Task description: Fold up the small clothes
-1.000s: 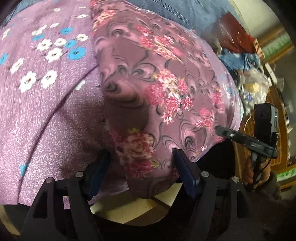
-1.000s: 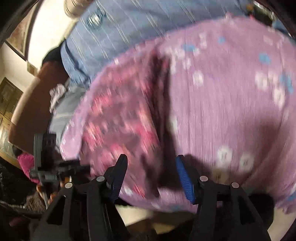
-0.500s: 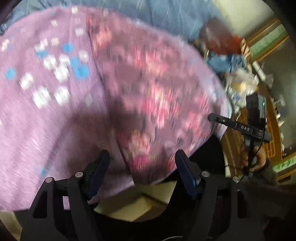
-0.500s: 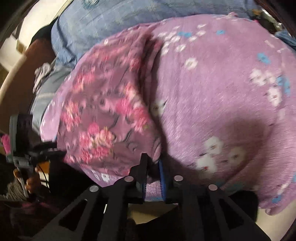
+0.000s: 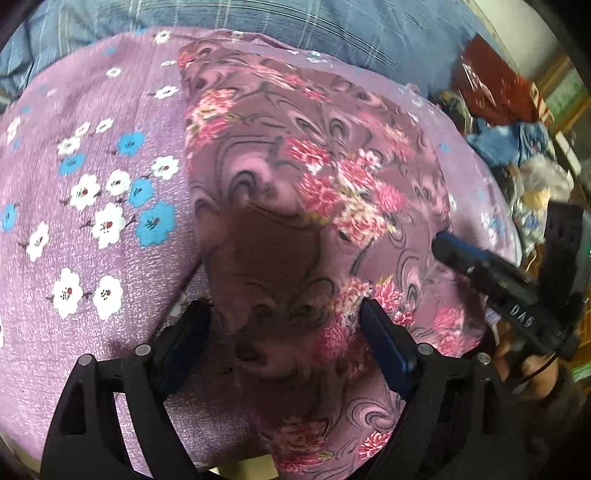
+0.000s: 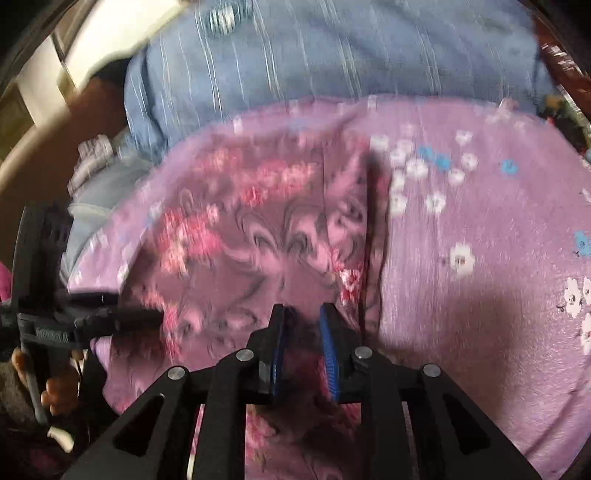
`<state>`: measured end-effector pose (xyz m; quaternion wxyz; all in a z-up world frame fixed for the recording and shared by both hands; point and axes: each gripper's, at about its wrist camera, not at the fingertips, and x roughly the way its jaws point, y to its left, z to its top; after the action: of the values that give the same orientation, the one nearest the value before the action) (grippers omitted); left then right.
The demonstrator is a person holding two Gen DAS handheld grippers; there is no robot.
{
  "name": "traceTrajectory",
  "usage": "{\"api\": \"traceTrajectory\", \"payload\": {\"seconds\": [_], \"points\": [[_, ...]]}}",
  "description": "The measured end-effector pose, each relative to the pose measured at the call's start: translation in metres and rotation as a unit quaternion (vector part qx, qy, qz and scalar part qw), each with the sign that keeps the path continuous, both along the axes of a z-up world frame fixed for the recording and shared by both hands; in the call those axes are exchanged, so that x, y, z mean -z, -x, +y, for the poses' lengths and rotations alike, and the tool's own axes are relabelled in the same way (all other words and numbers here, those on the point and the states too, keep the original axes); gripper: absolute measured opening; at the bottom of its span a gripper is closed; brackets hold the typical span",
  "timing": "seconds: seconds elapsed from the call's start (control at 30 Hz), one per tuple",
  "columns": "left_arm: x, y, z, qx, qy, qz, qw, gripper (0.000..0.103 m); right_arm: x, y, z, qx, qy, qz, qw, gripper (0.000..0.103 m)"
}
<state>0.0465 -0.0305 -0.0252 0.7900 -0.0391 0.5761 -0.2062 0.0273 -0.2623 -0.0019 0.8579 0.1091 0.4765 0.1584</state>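
Both grippers over floral cloth [image 5: 303, 192]

Left hand-held gripper [image 5: 284, 332]: black frame, triangular cutouts, silver screws, blue finger pads [image 5: 388, 350], lower frame. Right hand-held gripper [image 6: 302, 328]: same build. White "DAS" lettering, dark sleeve, bare skin at right edge.

Two grippers are counted: the left gripper [image 5: 284, 343] and the right gripper [image 6: 301, 347], each with two fingers [image 5: 388, 354]. One rose-patterned garment [image 5: 314, 206] is seen, laid on one purple blanket with white and blue flowers [image 5: 92, 206]. One blue checked sheet [image 5: 295, 22] is counted beyond it. One heap of blue cloth [image 5: 506, 142] and one dark red bag [image 5: 491, 88] are made out at the right edge.
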Motion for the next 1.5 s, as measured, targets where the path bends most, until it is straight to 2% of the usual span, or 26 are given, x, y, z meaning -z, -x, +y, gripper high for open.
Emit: {"api": "traceTrajectory", "payload": {"seconds": [0.27, 0.33, 0.4, 0.47, 0.5, 0.53, 0.6, 0.7, 0.8, 0.87, 0.9, 0.93, 1.03, 1.17, 1.2, 1.23, 1.3, 1.33, 1.4, 1.5], "points": [[0.002, 0.0, 0.003, -0.003, 0.01, 0.001, 0.9999, 0.086, 0.001, 0.001, -0.02, 0.011, -0.05, 0.017, 0.999, 0.022], [0.0, -0.005, 0.0, -0.003, 0.015, 0.006, 0.9999, 0.086, -0.001, -0.001, -0.02, 0.009, -0.057, 0.026, 0.998, 0.027], [-0.009, -0.007, 0.01, -0.004, 0.028, 0.009, 0.9996, 0.086, -0.004, -0.003, -0.021, 0.007, -0.069, 0.04, 0.997, 0.031], [-0.023, -0.015, 0.022, -0.016, 0.042, -0.008, 0.9989, 0.086, -0.013, -0.009, -0.025, 0.008, -0.076, 0.039, 0.996, 0.031], [-0.029, -0.022, 0.027, -0.027, 0.045, -0.017, 0.9984, 0.086, -0.023, -0.014, -0.03, 0.013, -0.079, 0.024, 0.996, 0.035], [-0.032, -0.032, 0.032, -0.037, 0.048, -0.017, 0.998, 0.086, -0.028, -0.019, -0.032, 0.018, -0.079, 0.015, 0.997, 0.047], [-0.03, -0.054, 0.037, -0.053, 0.055, 0.003, 0.9971, 0.086, -0.035, -0.034, -0.036, 0.038, -0.064, 0.002, 0.997, 0.06], [-0.02, -0.082, 0.038, -0.074, 0.077, 0.033, 0.9937, 0.086, -0.037, -0.066, -0.033, 0.045, -0.058, -0.008, 0.997, 0.06], [-0.001, -0.098, 0.027, -0.089, 0.062, 0.047, 0.993, 0.086, -0.029, -0.088, -0.023, 0.041, -0.055, -0.02, 0.997, 0.056], [-0.005, -0.098, 0.019, -0.09, 0.049, 0.02, 0.9946, 0.087, -0.008, -0.101, -0.015, 0.036, -0.003, 0.008, 0.999, 0.038], [-0.006, -0.099, 0.013, -0.083, 0.032, 0.022, 0.9958, 0.087, 0.01, -0.108, -0.011, 0.027, 0.021, 0.033, 0.999, 0.033], [-0.008, -0.1, 0.011, -0.079, 0.028, 0.025, 0.9962, 0.087, 0.009, -0.105, -0.013, 0.029, 0.014, 0.012, 0.999, 0.033], [-0.014, -0.098, 0.025, -0.089, 0.051, 0.036, 0.9941, 0.087, -0.001, -0.1, -0.024, 0.042, -0.017, 0.018, 0.999, 0.031], [-0.01, -0.094, 0.048, -0.119, 0.092, 0.057, 0.987, 0.087, -0.008, -0.083, -0.053, 0.066, -0.101, 0.035, 0.992, 0.038], [-0.004, -0.095, 0.048, -0.123, 0.099, 0.07, 0.985, 0.087, -0.005, -0.079, -0.055, 0.065, -0.111, 0.041, 0.991, 0.044], [-0.001, -0.096, 0.048, -0.127, 0.101, 0.076, 0.9838, 0.087, -0.001, -0.077, -0.054, 0.063, -0.109, 0.048, 0.991, 0.05], [-0.007, -0.091, 0.043, -0.125, 0.103, 0.076, 0.9839, 0.087, 0.012, -0.079, -0.047, 0.056, -0.091, 0.071, 0.992, 0.051], [-0.01, -0.086, 0.04, -0.114, 0.119, 0.085, 0.9826, 0.087, 0.009, -0.075, -0.046, 0.063, -0.087, 0.057, 0.993, 0.051], [-0.016, -0.072, 0.039, -0.099, 0.141, 0.086, 0.9812, 0.087, 0.004, -0.071, -0.043, 0.064, -0.093, 0.061, 0.992, 0.052], [-0.01, -0.06, 0.033, -0.083, 0.115, 0.076, 0.9869, 0.087, -0.001, -0.057, -0.04, 0.053, -0.081, 0.046, 0.994, 0.055]]}}
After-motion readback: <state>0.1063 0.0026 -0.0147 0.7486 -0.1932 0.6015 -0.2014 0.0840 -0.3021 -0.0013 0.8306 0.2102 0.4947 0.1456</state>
